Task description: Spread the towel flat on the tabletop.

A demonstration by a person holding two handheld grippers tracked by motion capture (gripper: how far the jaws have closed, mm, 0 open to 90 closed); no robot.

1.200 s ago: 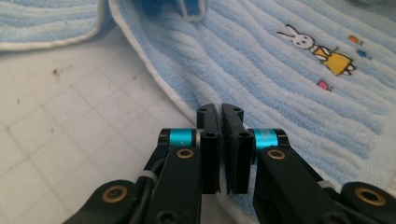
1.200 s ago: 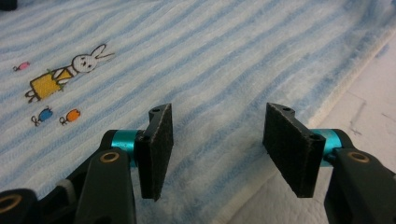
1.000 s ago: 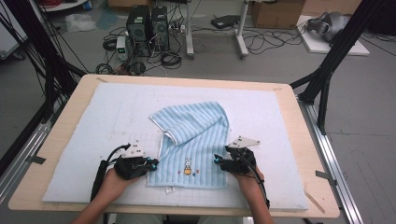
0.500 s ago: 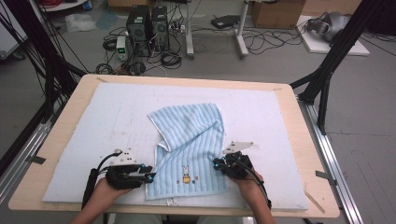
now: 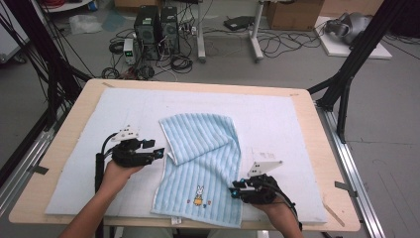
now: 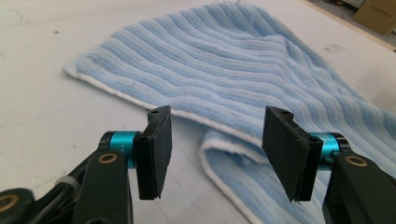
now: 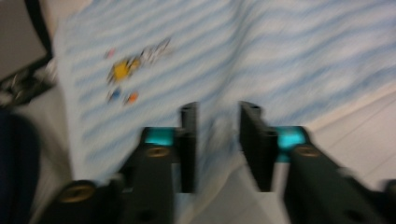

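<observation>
High view: a light blue striped towel [image 5: 203,168] lies on the white mat [image 5: 74,148] that covers my desk [image 5: 324,163]. Its long axis runs from the near desk edge away from me. The far end is folded over, and one corner pokes out to the towel's left. A small rabbit print sits near the towel's near end. My left tool [image 5: 157,152] hovers just left of the towel, level with that folded corner and pointing toward it. My right tool [image 5: 234,192] sits at the towel's near right corner, pointing inward at the hem. The left tool is the nearer one to the folded corner. No containers are on the desk.

Left gripper view: my left tool [image 6: 215,144] stands open, having just been opening, with nothing between its pads. The towel [image 6: 243,70] lies straight ahead, with its white-edged fold just beyond the tips and slightly toward the right jaw.

Right gripper view: the picture is blurred. My right tool [image 7: 217,140] has a gap between its jaws, which have just been opening. The towel [image 7: 289,56] spreads ahead, and its edge seems to run between the jaws. I judge the pads are not pressing on it.
</observation>
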